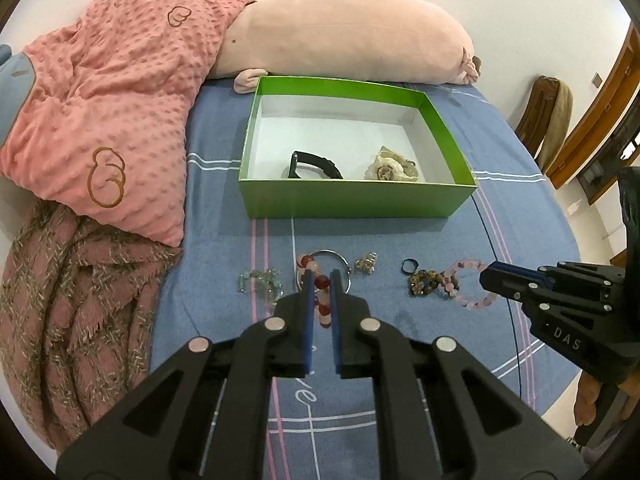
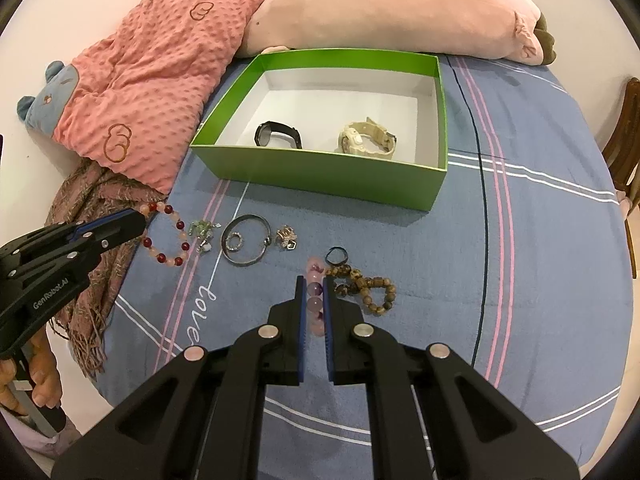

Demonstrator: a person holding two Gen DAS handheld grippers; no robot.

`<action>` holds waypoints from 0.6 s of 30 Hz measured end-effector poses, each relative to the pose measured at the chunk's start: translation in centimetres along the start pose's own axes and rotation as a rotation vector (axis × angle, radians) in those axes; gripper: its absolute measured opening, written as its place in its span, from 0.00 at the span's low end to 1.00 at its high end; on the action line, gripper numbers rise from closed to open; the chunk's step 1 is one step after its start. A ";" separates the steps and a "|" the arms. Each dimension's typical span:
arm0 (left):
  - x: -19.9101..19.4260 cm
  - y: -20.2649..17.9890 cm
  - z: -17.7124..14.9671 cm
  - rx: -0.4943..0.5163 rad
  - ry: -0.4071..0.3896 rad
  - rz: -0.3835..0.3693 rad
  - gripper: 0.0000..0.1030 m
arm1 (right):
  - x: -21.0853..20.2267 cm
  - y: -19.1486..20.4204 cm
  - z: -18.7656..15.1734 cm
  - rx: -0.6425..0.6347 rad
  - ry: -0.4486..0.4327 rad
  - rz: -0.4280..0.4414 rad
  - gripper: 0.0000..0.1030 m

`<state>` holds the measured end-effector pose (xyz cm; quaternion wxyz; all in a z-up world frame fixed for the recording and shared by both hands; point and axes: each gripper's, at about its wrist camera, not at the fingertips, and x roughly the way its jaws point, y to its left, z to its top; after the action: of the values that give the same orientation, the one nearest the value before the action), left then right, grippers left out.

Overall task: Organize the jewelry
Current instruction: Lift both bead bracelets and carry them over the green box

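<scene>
My left gripper is shut on a red and pale pink bead bracelet, which hangs from its tips above the blue bedsheet. My right gripper is shut on a pink and purple bead bracelet, seen as a pink loop in the left wrist view. Beyond both stands an open green box holding a black watch and a cream watch. On the sheet lie a silver bangle, a green crystal piece, a gold brooch, a black ring and a brown bead bracelet.
A pink dotted pillow and a long pink plush lie left of and behind the box. A fringed pink scarf drapes over the bed's left edge. A wooden chair stands at the right. A person's hand grips the left handle.
</scene>
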<state>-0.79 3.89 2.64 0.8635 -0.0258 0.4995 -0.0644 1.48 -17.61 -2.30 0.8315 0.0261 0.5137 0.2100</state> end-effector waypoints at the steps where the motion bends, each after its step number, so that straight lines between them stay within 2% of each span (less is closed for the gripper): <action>1: 0.0 0.0 0.1 0.001 0.001 0.001 0.07 | 0.0 0.0 0.1 -0.002 0.001 0.000 0.07; 18: 1.1 0.7 0.8 0.000 0.013 0.004 0.07 | 1.1 0.4 1.0 -0.009 0.012 0.016 0.07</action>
<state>0.46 4.42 1.99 0.8603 -0.0242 0.5054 -0.0629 2.60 -16.73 -2.65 0.8268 0.0249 0.5176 0.2191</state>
